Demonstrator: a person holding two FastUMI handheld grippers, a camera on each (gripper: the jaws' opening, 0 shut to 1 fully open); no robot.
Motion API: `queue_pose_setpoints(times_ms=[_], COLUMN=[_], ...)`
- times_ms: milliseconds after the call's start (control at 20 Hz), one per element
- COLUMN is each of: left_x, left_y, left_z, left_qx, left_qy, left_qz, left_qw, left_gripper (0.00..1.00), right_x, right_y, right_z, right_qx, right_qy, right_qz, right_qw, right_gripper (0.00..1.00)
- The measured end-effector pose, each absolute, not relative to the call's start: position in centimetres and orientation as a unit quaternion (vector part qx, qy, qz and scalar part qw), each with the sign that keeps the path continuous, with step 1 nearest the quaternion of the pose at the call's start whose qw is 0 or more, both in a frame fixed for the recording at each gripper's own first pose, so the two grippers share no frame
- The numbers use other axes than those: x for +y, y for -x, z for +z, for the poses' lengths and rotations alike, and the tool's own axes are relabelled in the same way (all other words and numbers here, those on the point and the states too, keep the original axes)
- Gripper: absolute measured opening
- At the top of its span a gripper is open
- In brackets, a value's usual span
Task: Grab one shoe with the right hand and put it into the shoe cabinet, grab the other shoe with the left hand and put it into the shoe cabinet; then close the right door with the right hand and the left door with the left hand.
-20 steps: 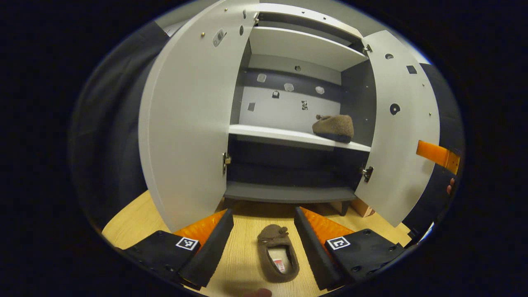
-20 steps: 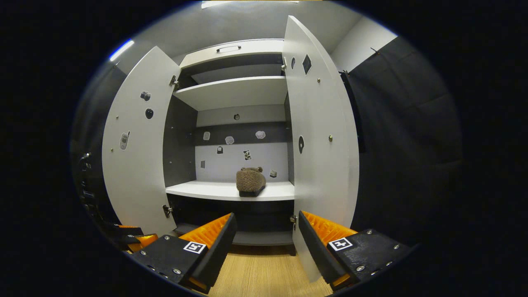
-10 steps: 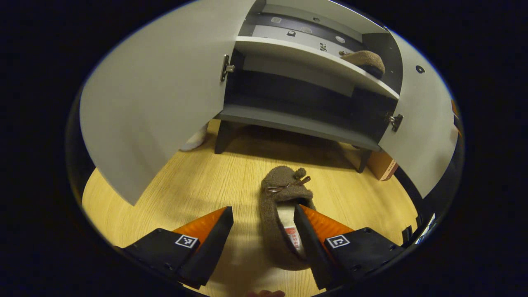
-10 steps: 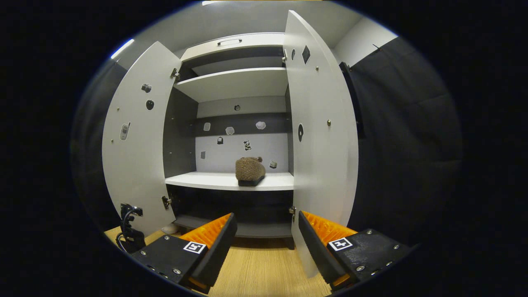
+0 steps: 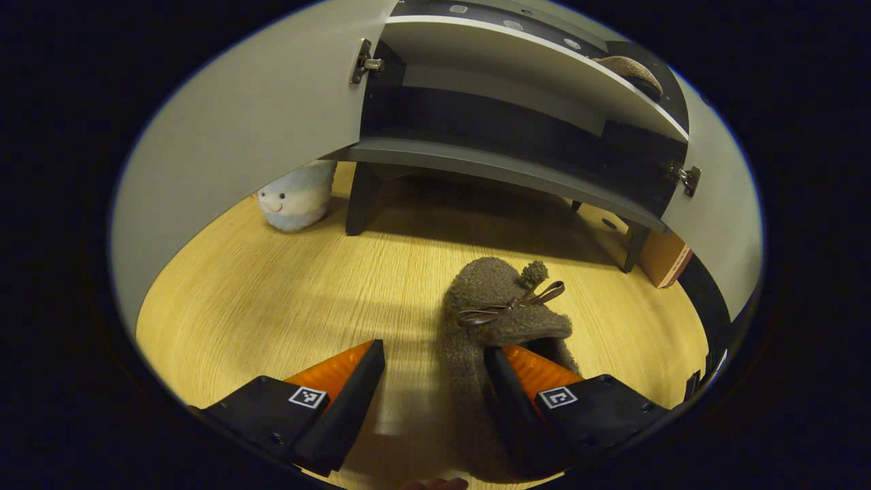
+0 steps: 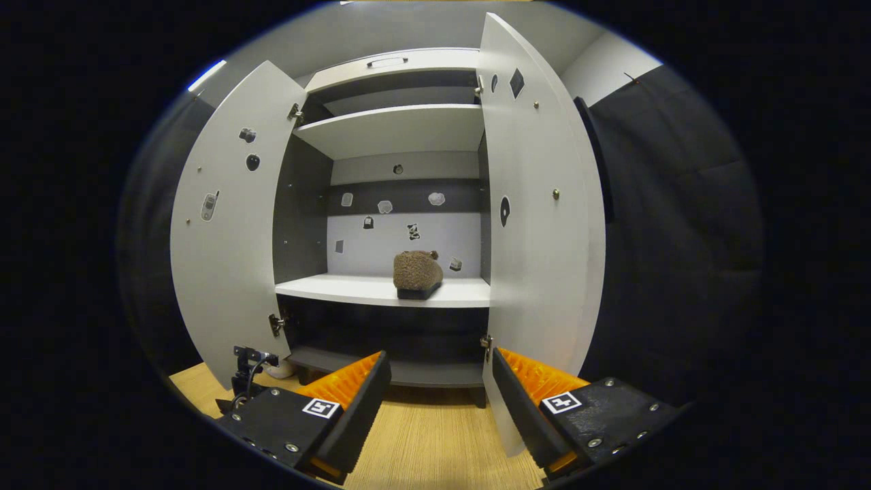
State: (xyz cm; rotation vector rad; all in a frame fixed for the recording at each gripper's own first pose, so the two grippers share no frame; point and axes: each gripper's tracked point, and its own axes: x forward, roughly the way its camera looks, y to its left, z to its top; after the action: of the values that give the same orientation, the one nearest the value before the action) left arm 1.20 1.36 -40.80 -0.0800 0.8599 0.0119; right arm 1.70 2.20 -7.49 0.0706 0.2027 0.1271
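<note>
While the left gripper (image 5: 435,381) hangs low over the pale wood-grain floor (image 5: 272,306), its jaws stand wide apart, with one finger set inside the opening of a fuzzy brown slipper with a small bow and pompom (image 5: 500,306) and the other finger out on the bare floor beside it, so the slipper's side wall lies between the two fingers but nothing is clamped. That slipper lies on the floor just in front of the white and dark grey shoe cabinet (image 5: 503,170), toe pointing toward it. A pale blue plush toy with a smiling face (image 5: 297,197) sits on the floor near the cabinet's front leg, partly behind the open white left door (image 5: 252,150). In the right gripper view, the right gripper (image 6: 439,395) is held back from the cabinet with its jaws wide apart and holding nothing. There the matching fuzzy brown slipper (image 6: 417,272) rests on the white middle shelf (image 6: 340,289), toward its right side, and the white right door (image 6: 537,224) stands open.
</note>
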Motion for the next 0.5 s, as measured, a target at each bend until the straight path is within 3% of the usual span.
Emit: queue_pose_setpoints(times_ms=[250, 400, 500], left_x=[0.7, 0.4, 0.5], left_y=[-2.5, -2.5, -2.5], left_z=[-40.8, -40.4, -39.8], left_qx=[0.396, 0.385, 0.378], left_qy=[0.045, 0.039, 0.051], left_qz=[0.007, 0.019, 0.022], left_qw=[0.917, 0.922, 0.924], left_gripper=[0.93, 0.29, 0.13], right_x=[2.5, 2.6, 2.6], right_y=[-2.1, -2.1, -2.1], right_z=[-8.1, -8.5, -8.5], right_qx=[0.107, 0.112, 0.112], right_qy=[-0.043, -0.047, -0.049], right_qz=[0.065, 0.068, 0.07], right_qw=[0.991, 0.99, 0.99], right_gripper=[0.92, 0.92, 0.92])
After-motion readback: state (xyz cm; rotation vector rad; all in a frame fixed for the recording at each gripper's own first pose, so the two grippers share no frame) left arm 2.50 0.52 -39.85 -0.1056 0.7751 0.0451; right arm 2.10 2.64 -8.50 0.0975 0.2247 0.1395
